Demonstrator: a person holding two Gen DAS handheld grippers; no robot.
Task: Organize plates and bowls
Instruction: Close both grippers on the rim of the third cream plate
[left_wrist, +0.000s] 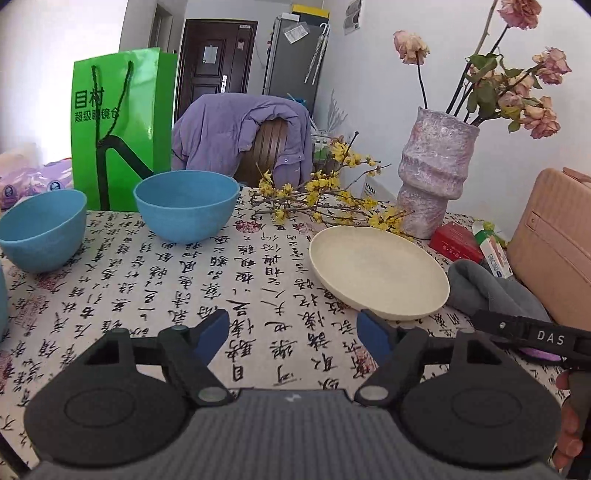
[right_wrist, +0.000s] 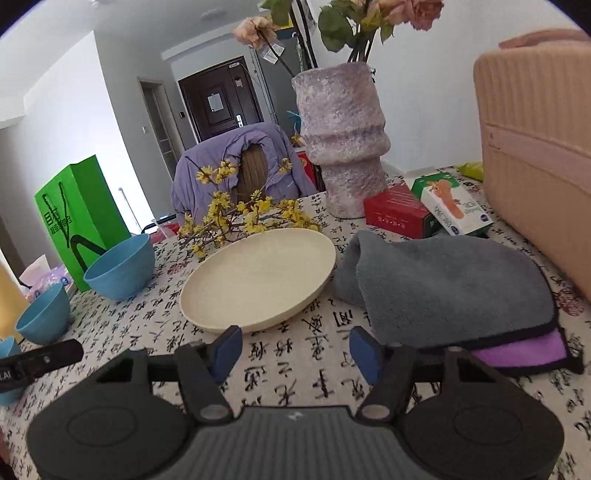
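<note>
A cream plate (left_wrist: 376, 273) (right_wrist: 258, 280) lies on the calligraphy-print tablecloth (left_wrist: 258, 295). It is just ahead of my right gripper (right_wrist: 295, 339) and ahead-right of my left gripper (left_wrist: 293, 325). Two blue bowls (left_wrist: 186, 206) (left_wrist: 40, 232) stand upright at the far left, also visible in the right wrist view (right_wrist: 122, 269) (right_wrist: 44, 317). Both grippers hover low over the cloth, open, with nothing between their blue pads (left_wrist: 373, 332) (right_wrist: 364, 350). A black part of the other gripper shows at each view's edge.
A purple-grey vase (left_wrist: 432, 177) (right_wrist: 343, 140) with dried roses stands behind the plate, with a yellow flowering branch (left_wrist: 325, 199) lying beside it. A grey cloth (right_wrist: 443, 288), a red box (right_wrist: 395, 210) and a pink suitcase (right_wrist: 539, 147) fill the right. A green bag (left_wrist: 122, 129) stands at the back left.
</note>
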